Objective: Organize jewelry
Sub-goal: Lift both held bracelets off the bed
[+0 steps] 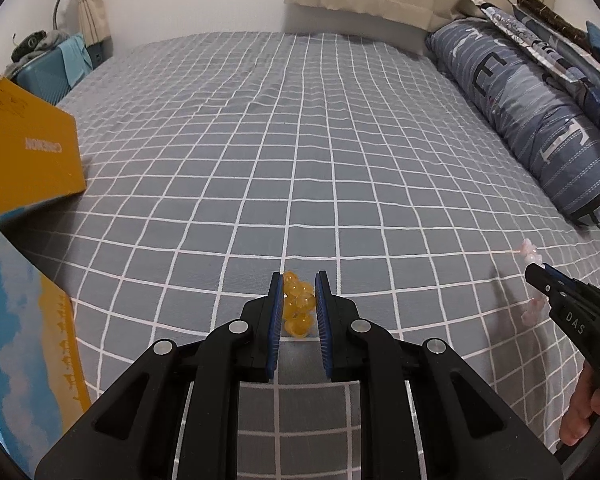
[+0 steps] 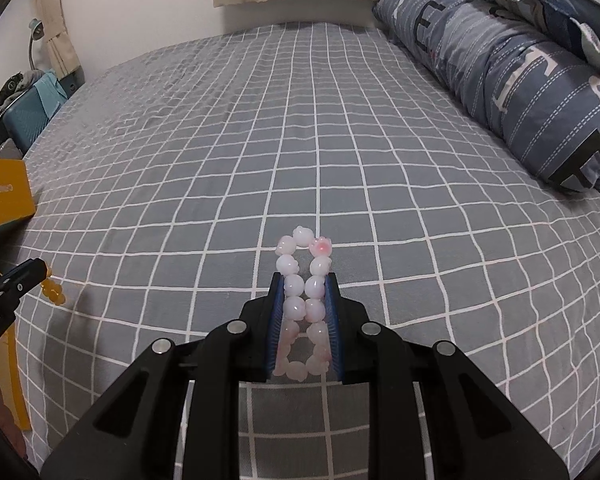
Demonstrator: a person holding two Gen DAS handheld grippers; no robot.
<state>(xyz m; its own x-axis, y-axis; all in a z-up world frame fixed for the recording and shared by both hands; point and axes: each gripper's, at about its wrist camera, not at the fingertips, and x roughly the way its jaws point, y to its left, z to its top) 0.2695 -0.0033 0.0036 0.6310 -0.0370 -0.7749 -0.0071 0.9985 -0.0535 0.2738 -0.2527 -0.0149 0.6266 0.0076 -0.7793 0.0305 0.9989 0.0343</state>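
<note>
An amber bead bracelet (image 1: 297, 305) is bunched between the blue pads of my left gripper (image 1: 299, 280), which is shut on it above the checked bedspread (image 1: 300, 140). My right gripper (image 2: 303, 280) is shut on a pale pink bead bracelet (image 2: 303, 280), squeezed into a long loop that sticks out past the fingertips. In the left wrist view the right gripper (image 1: 534, 270) shows at the right edge with pink beads (image 1: 530, 254) around its tip. In the right wrist view the left gripper (image 2: 40, 268) shows at the left edge with amber beads (image 2: 54, 292) hanging from it.
A yellow box with an open lid (image 1: 36, 156) stands at the bed's left edge, its blue and yellow base (image 1: 24, 344) nearer me. A rolled blue quilt (image 1: 540, 112) lies along the right side. A blue suitcase (image 1: 44, 76) and a lamp stand beyond the bed at the far left.
</note>
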